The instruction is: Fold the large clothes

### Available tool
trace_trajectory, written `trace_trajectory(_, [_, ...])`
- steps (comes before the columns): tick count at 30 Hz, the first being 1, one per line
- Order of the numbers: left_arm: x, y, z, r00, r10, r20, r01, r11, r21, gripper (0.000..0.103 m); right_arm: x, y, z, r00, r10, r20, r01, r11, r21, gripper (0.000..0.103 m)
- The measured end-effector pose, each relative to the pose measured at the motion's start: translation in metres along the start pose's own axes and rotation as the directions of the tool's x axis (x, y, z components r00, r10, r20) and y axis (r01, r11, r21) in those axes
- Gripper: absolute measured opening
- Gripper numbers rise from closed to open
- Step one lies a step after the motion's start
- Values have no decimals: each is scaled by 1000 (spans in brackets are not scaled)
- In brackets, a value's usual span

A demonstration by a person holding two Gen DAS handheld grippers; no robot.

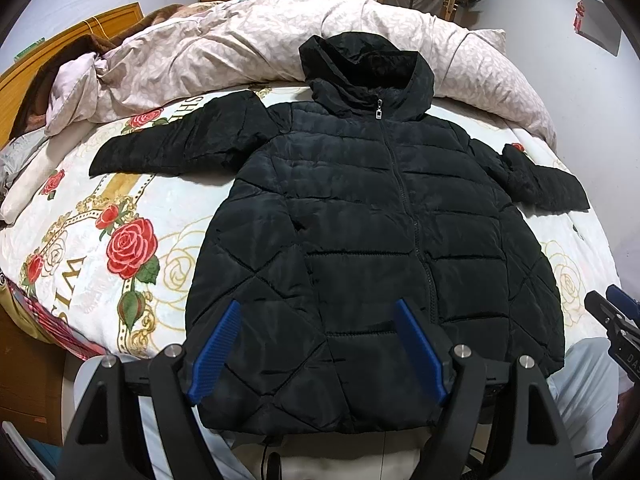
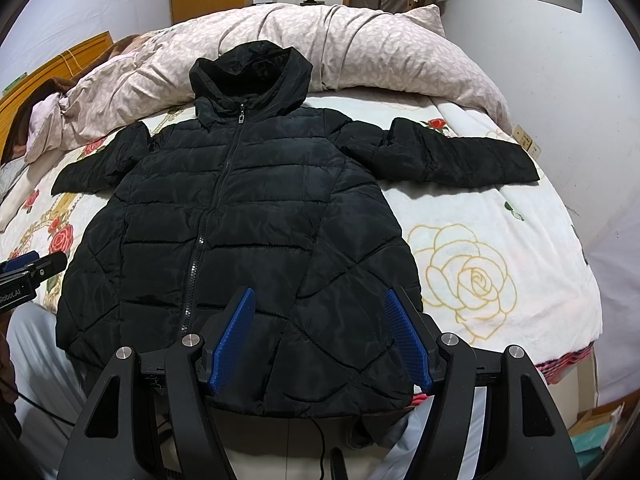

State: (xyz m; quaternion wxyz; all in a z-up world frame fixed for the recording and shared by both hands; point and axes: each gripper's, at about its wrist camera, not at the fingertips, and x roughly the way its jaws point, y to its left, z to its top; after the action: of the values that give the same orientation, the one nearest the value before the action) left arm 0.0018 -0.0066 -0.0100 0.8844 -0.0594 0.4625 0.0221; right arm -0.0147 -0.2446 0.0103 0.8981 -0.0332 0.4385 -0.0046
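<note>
A black quilted hooded jacket [image 1: 360, 220] [image 2: 248, 220] lies flat and zipped on the bed, front up, hood toward the far side, both sleeves spread outward. Its hem hangs at the near bed edge. My left gripper [image 1: 318, 308] hovers above the lower left part of the jacket, blue pads wide apart, nothing between them. My right gripper [image 2: 320, 294] hovers over the lower right part, also open and empty. Each gripper shows at the edge of the other's view: the right gripper [image 1: 616, 320] and the left gripper [image 2: 28, 272].
The bed sheet [image 1: 100, 240] [image 2: 480, 260] has a rose print. A bunched pinkish duvet [image 1: 240, 48] [image 2: 360, 48] lies along the far side behind the hood. A wooden headboard [image 1: 52, 48] stands at the left. A person's light trousers [image 1: 584, 380] show near the bed edge.
</note>
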Motion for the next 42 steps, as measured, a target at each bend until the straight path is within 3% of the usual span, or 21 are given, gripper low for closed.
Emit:
trace_trajectory(29, [8, 1, -6, 1000, -16, -25, 16, 1000, -5, 81, 12, 9, 2, 1000, -3, -28, 2, 1000, -30, 68])
trace_trajectory(42, [36, 18, 15, 999, 13, -39, -13, 1000, -1, 81, 44, 30, 27, 999, 30, -41, -33, 995, -91, 68])
